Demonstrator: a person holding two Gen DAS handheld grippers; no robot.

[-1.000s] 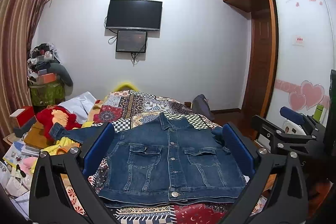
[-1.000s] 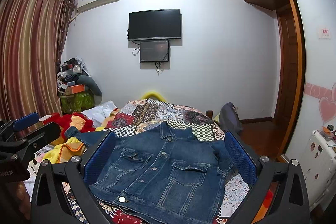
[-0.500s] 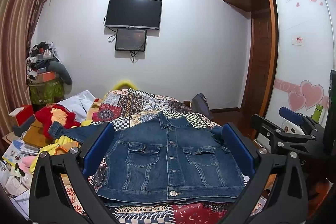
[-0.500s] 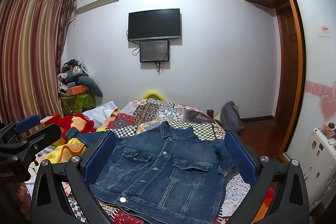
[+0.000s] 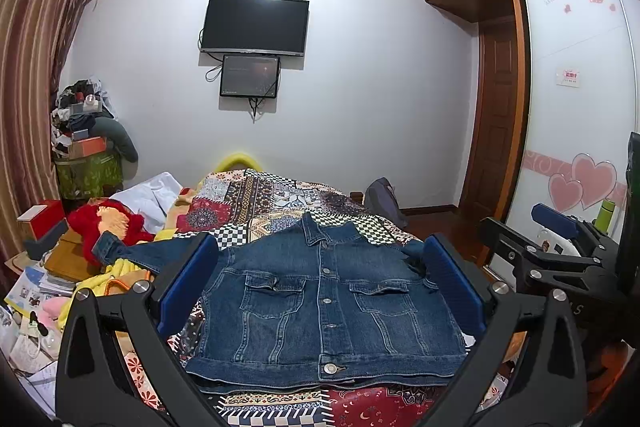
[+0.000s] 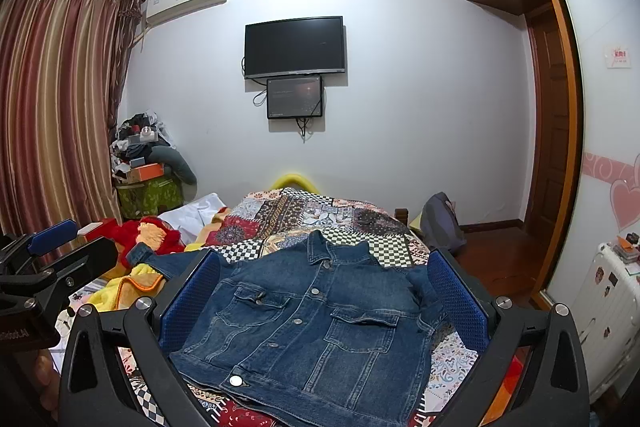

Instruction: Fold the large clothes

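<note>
The left gripper holds its jaws spread wide with nothing between them, the ribbed blue pads set on matte black arms studded with round silver screws; the right gripper is likewise gaping and empty-handed. Both hang above the denim jacket, apart from it. The jacket lies flat and buttoned, front up, on the bed, its stiff dark-blue cloth showing paler seams, two flap pockets and round metal buttons. One sleeve stretches out left of the jacket toward a fuzzy red plush toy; the other is bunched at its right shoulder. The bed's patchwork quilt mixes checks and florals beyond the collar.
</note>
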